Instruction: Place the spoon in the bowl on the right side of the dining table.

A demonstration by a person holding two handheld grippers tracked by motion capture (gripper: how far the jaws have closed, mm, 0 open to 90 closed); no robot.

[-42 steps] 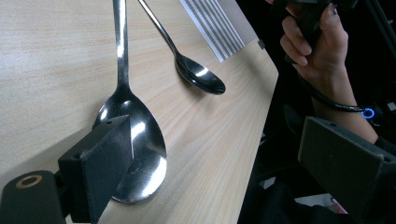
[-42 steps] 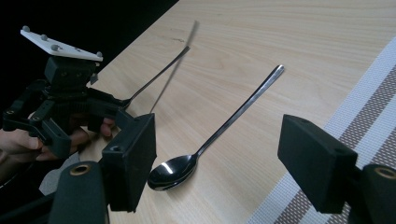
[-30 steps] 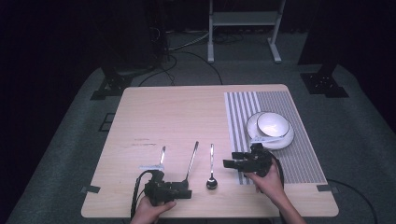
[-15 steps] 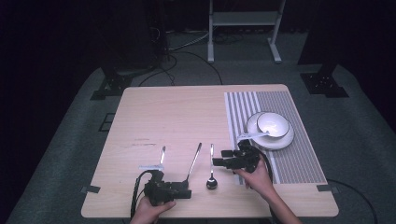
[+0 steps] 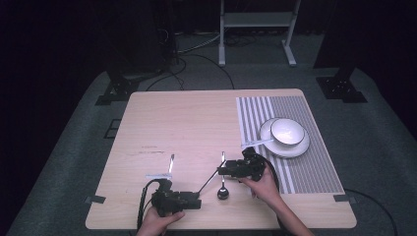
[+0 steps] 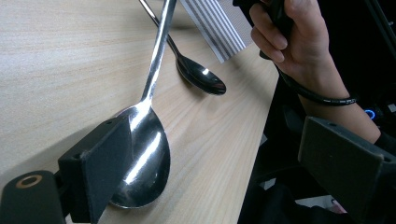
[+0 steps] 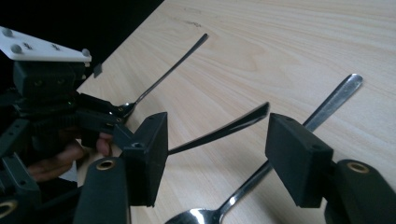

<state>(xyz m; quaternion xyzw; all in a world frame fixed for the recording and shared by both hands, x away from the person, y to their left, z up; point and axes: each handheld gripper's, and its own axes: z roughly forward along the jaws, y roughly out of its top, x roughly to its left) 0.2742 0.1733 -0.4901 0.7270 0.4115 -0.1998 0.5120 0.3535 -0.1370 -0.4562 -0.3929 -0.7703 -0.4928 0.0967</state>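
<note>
The left gripper [image 5: 194, 201] sat at the table's [image 5: 196, 123] near edge, jaws released around a spoon [image 6: 142, 154] whose bowl touched one jaw. The right gripper [image 5: 223, 170] hovered with jaws apart around that spoon's raised handle. A second spoon [image 5: 222, 184] lay alongside.

Pale wood-grain table [image 5: 196, 123] with a grey-and-white striped mat [image 5: 305, 162] on its right part, bearing a white plate [image 5: 299, 147] and a white bowl [image 5: 287, 132] with a dark rim. Shiny silver spoons: one [image 6: 149, 135] mirror-bright against a black jaw, another [image 6: 198, 74] darker in its bowl, a third [image 5: 170, 163] silver on the wood. Black grippers, left [image 5: 189, 201] and right [image 5: 228, 170], with brass-coloured rings at the jaw bases, a white plate [image 7: 44, 46] atop the left one, black cable [image 5: 143, 201], dark grey carpet [image 5: 64, 162] all round.
</note>
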